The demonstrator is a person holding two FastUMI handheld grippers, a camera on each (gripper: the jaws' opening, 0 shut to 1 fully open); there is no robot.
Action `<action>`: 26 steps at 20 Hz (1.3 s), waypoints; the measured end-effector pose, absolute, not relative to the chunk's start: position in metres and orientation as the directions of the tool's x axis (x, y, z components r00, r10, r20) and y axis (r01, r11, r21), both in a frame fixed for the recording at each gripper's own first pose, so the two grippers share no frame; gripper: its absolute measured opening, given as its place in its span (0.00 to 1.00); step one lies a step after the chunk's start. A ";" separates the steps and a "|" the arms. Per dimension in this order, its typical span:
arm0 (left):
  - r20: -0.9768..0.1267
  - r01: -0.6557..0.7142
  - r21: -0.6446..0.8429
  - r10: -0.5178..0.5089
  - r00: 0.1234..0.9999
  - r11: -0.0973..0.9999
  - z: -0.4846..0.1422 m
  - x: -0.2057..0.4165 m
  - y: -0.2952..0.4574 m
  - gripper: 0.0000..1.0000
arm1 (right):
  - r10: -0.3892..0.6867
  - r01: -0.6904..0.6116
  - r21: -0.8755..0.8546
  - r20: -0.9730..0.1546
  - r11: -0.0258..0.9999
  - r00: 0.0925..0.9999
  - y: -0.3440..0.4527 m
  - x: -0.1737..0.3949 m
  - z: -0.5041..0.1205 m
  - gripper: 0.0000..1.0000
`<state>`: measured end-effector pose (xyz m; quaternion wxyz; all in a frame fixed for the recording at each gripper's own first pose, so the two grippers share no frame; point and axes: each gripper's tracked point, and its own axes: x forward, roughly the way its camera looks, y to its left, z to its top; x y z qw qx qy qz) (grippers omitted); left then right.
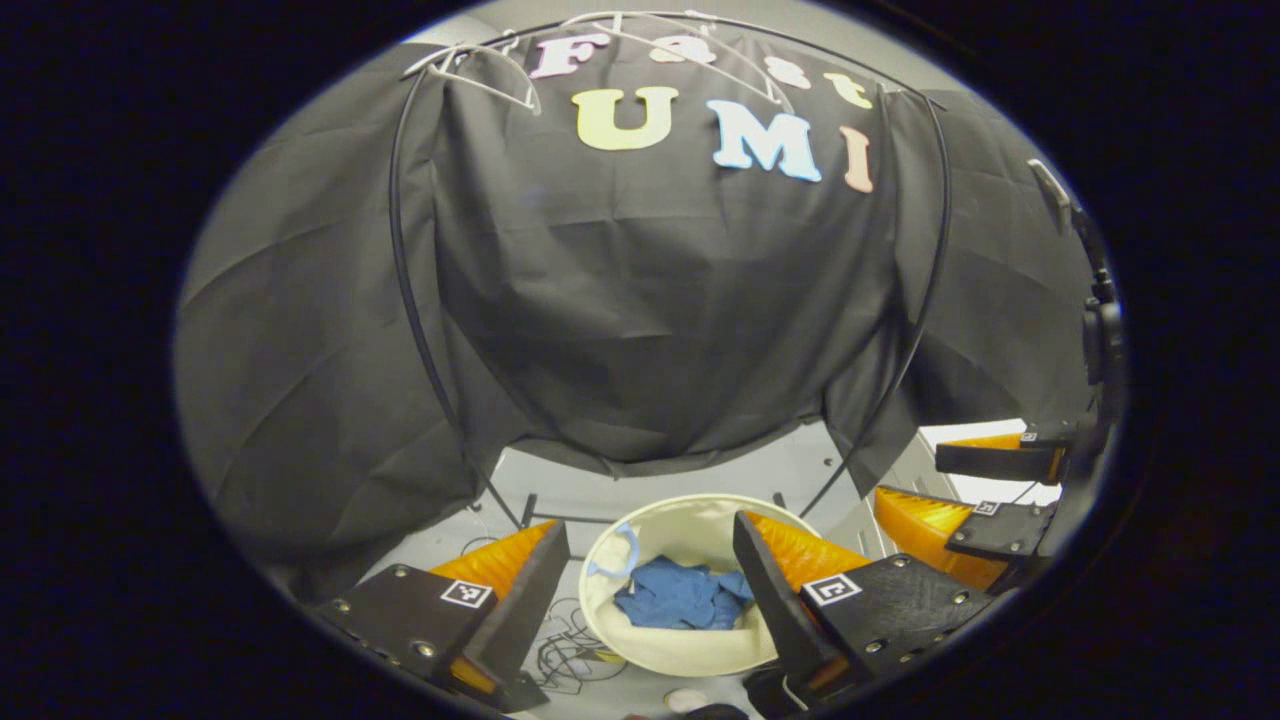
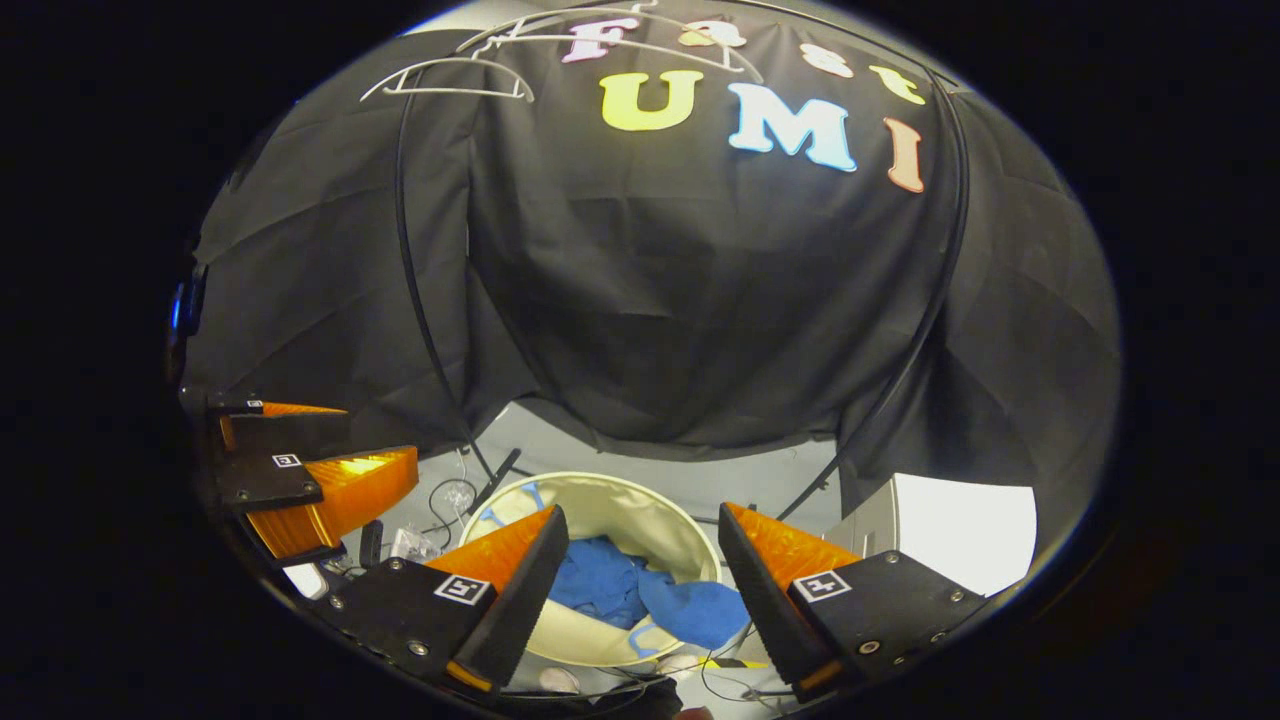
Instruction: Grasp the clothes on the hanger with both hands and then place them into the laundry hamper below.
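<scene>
The left gripper hangs closest to its own camera, its two fingers spread wide with nothing between them, framing the laundry hamper on the floor beneath. The right gripper is just the same in its own view: jaws wide apart, empty, poised above the same round, cream-walled hamper. The blue clothes lie crumpled inside the hamper, well below both tools and touched by neither. High up, thin white hangers on the black rack frame look bare, so I judge the placing step is done and both grippers have let go; the task appears close to finished. If anything remains, it is only to lift both tools clear without snagging the cloth, or, should another garment need moving, to raise them toward the hangers and close on fabric from both sides. The left gripper view shows the garment as one bunched heap low in the basket, with a pale blue loop on the hamper's inner wall, and it catches the right gripper off at its right edge, also open. The right gripper view shows the blue clothes reaching toward the near rim of the hamper, though whether any of it hangs over I cannot tell; it also takes in the left gripper at its left edge, loose cables on the floor beside the hamper, and a bright white panel to the right.
</scene>
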<state>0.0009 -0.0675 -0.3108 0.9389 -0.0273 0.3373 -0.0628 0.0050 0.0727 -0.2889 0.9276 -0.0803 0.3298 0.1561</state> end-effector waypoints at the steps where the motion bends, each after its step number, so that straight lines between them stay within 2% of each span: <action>1: -0.608 0.096 -0.090 -0.131 0.783 0.991 -0.298 0.004 -0.064 0.96 | 0.235 -0.330 -0.045 -0.614 0.943 0.754 0.070 0.008 -0.277 0.93; 3: -0.552 0.094 -0.075 -0.120 0.825 0.993 -0.266 0.014 -0.058 0.96 | 0.234 -0.309 -0.036 -0.572 0.950 0.786 0.066 0.012 -0.253 0.94; 4: -0.516 0.091 -0.065 -0.112 0.849 0.994 -0.248 0.018 -0.054 1.00 | 0.235 -0.301 -0.032 -0.548 0.953 0.803 0.064 0.015 -0.238 0.94; 8: -0.343 0.079 -0.048 -0.091 0.935 0.996 -0.161 0.038 -0.050 1.00 | 0.222 -0.264 -0.038 -0.433 0.964 0.874 0.046 0.023 -0.179 0.94; 9: -0.305 0.073 -0.048 -0.084 0.949 0.996 -0.140 0.038 -0.051 1.00 | 0.221 -0.255 -0.033 -0.401 0.966 0.889 0.042 0.022 -0.162 0.94; 10: -0.270 0.070 -0.051 -0.081 0.959 0.996 -0.119 0.039 -0.053 0.96 | 0.217 -0.247 -0.033 -0.371 0.969 0.903 0.036 0.021 -0.145 0.94; 14: -0.145 0.067 -0.046 -0.073 0.987 0.997 -0.053 0.021 -0.064 1.00 | 0.190 -0.209 -0.048 -0.257 0.977 0.948 0.007 0.010 -0.087 0.92; 20: -0.041 0.045 -0.050 -0.047 0.998 0.998 0.007 -0.018 -0.067 1.00 | 0.157 -0.162 -0.056 -0.094 0.985 0.983 -0.030 -0.021 -0.010 0.93; 25: 0.017 0.013 -0.012 -0.013 1.000 1.000 0.035 -0.048 -0.062 1.00 | 0.121 -0.122 -0.042 -0.032 0.992 0.992 -0.058 -0.047 0.002 0.92; 26: 0.022 0.011 -0.013 -0.011 1.000 1.000 0.038 -0.054 -0.063 0.89 | 0.116 -0.117 -0.040 -0.031 0.992 0.993 -0.064 -0.050 0.001 0.93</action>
